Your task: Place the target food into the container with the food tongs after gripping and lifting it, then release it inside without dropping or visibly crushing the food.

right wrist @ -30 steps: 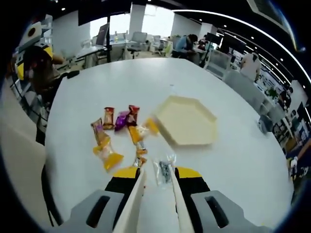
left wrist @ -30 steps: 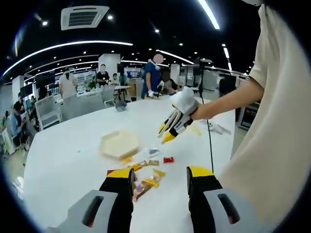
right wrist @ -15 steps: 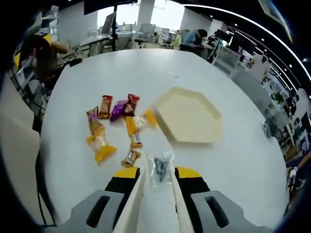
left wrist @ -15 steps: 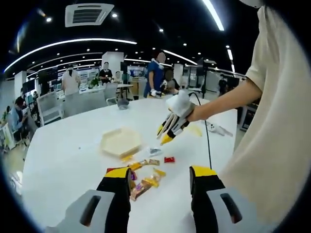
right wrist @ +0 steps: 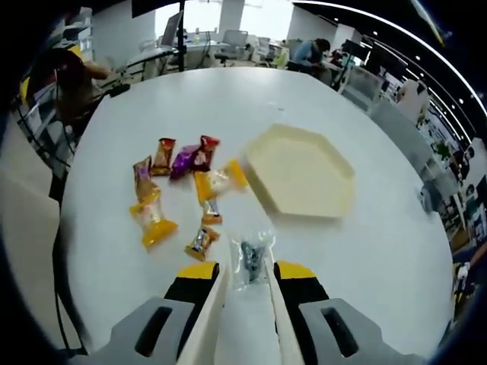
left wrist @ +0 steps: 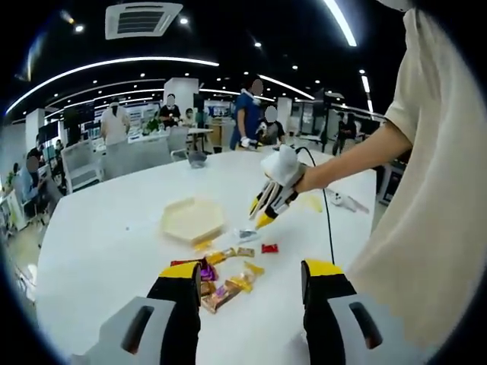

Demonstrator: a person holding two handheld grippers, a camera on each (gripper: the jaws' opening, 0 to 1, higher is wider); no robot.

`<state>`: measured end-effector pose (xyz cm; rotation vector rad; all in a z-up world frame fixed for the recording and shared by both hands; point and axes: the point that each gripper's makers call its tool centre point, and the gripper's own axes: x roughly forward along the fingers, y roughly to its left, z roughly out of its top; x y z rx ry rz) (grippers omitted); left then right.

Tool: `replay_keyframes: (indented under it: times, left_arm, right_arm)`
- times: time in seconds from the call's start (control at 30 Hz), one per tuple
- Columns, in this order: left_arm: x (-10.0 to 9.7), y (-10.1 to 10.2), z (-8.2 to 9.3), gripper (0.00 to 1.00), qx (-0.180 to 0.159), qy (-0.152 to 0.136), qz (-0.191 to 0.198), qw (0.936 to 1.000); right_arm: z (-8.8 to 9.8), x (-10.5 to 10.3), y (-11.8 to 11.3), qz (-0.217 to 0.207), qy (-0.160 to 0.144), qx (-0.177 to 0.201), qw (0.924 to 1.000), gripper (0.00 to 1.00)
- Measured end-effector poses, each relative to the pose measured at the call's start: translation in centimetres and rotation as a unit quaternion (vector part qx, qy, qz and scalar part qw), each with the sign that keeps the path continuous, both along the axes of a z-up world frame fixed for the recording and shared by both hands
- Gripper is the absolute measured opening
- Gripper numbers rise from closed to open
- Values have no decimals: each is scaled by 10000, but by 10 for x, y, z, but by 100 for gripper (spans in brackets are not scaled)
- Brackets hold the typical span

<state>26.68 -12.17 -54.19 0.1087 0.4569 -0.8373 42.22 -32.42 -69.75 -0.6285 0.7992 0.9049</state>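
Cream food tongs (right wrist: 215,304) run forward between the jaws of my right gripper (right wrist: 247,268), which is shut on them. A clear packet with dark contents (right wrist: 251,258) sits between the tongs' tips, which look closed on it. Beyond it lies the cream hexagonal tray (right wrist: 300,171), with nothing in it. Wrapped snacks (right wrist: 156,220) are scattered left of the tray. In the left gripper view, my left gripper (left wrist: 251,268) hangs open over the snack pile (left wrist: 224,285). Farther off, the right gripper (left wrist: 260,213) points down at the clear packet (left wrist: 245,234) beside the tray (left wrist: 192,219).
The round white table (right wrist: 380,251) has bare surface right of the tray. A black cable (left wrist: 329,228) trails from the right gripper. The person's beige shirt (left wrist: 426,228) is at the right. Other people, chairs and desks stand behind the table.
The right gripper view has drawn back from the table while the clear packet stayed between the tongs' tips. The small gold candy has slid left of them. The left gripper stayed open.
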Motion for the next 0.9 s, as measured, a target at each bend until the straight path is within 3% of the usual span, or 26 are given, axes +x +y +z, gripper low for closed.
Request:
replay_keyframes:
  times: [0.9]
  left_arm:
    - [7,9,-3,50,-11,141,196,9997]
  right_arm:
    - [-34,6,5,185,357,-287,9988,28]
